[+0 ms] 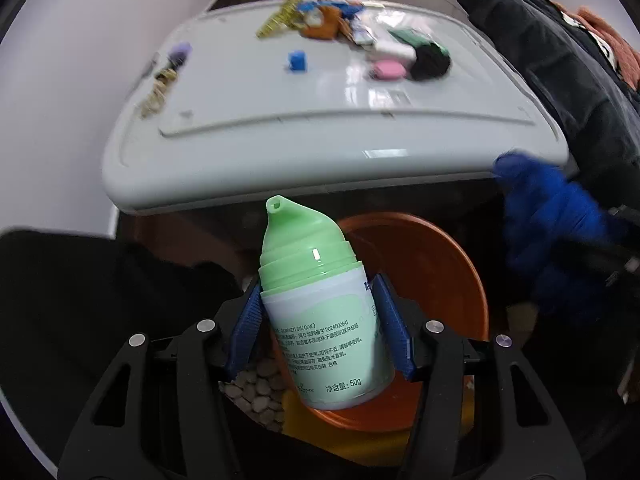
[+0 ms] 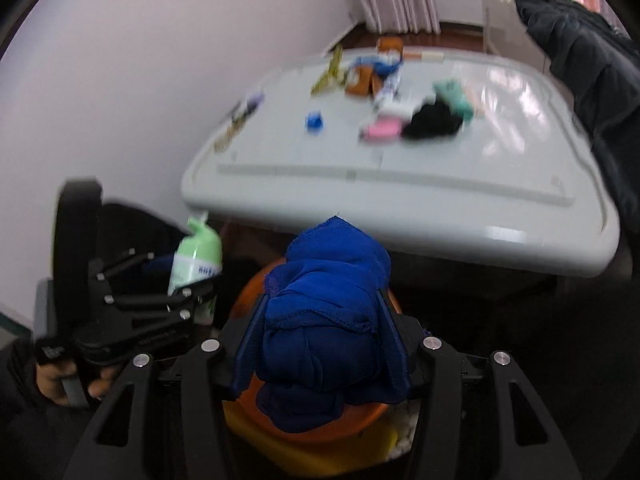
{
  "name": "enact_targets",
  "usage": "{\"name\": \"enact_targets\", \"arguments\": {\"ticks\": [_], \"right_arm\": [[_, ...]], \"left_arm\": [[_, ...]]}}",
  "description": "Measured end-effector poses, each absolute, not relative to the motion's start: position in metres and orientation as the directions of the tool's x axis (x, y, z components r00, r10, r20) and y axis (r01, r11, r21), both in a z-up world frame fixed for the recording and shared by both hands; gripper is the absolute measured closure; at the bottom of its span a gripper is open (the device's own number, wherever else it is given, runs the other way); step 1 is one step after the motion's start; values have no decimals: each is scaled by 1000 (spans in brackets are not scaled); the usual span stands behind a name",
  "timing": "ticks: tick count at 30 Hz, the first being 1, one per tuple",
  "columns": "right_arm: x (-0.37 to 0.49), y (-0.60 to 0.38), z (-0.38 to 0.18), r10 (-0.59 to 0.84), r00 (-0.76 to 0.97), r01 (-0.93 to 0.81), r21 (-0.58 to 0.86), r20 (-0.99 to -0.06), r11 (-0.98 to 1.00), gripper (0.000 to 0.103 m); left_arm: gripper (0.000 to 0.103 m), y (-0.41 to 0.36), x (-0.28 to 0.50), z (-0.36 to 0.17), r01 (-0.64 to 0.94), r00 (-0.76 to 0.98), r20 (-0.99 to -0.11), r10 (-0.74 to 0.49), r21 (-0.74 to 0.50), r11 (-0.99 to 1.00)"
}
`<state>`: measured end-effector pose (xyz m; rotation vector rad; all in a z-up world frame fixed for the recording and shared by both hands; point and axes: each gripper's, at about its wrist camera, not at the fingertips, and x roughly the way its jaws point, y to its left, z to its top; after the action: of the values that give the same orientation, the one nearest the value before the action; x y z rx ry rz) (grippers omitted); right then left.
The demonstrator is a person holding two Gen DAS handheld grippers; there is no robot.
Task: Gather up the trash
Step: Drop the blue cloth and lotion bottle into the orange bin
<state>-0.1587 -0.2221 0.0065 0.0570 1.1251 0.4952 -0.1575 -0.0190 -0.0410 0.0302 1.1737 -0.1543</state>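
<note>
Left hand-held gripper [image 1: 320, 328]: blue pads pinching a bottle [image 1: 320, 320] at its white body, green cap pointing up and away. It hangs over an orange bin [image 1: 440, 272] on the floor, just beside the near edge of the worktop [image 1: 280, 120].

Right hand-held gripper [image 2: 324, 340]: pads pressed onto a bunched blue cloth [image 2: 328, 312], which bulges out above and below the jaws. It too is held over the bin [image 2: 248, 292].

Bin: orange rim, set on something yellow. What lies inside cannot be told; both loads hide the opening.

Worktop, farther off: pale grey with a raised lip, its contents blurred. Items left, near to far:
- blue cube [image 1: 297, 60], standing alone
- pink pad [image 1: 388, 70], touching a black lump [image 1: 430, 62]
- purple piece [image 1: 180, 54] and a dull yellow strip [image 1: 158, 90] near the left edge
- a heap at the far side: orange toy [image 1: 324, 20], yellow tape [image 1: 280, 16], white and green packets. The heap is too smeared to sort, so which of these count as trash is uncertain.

Progress, as judged: two items are lifted and positioned for dropping, neither yet released. Most of the clutter remains on the worktop, so the job looks early to midway.

View differences:
- The left wrist view gives the bottle's printed label and the pebbled mat [image 1: 260, 388] beneath the bin; the cloth [image 1: 552, 232] shows only as a blur at right.
- The right wrist view shows the left tool from the side, the bare hand [image 2: 60, 380] gripping its handle, and the bottle [image 2: 196, 260] tilted toward the bin.
</note>
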Motion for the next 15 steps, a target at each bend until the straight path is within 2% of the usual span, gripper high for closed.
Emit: {"name": "enact_targets", "arguments": {"ticks": [9, 12, 13, 15], "right_arm": [[-162, -223, -17, 400, 268, -320, 311, -877, 895, 49], [-162, -220, -21, 397, 238, -329, 311, -886, 891, 42], [-161, -219, -23, 388, 230, -328, 305, -892, 894, 41], [-161, -219, -25, 391, 227, -326, 308, -892, 894, 37]], "left_arm": [[49, -24, -158, -46, 149, 348, -930, -116, -67, 987], [48, -23, -156, -49, 143, 328, -938, -113, -69, 987], [45, -24, -155, -50, 143, 323, -941, -102, -58, 988], [20, -25, -156, -49, 147, 326, -941, -92, -45, 988]]}}
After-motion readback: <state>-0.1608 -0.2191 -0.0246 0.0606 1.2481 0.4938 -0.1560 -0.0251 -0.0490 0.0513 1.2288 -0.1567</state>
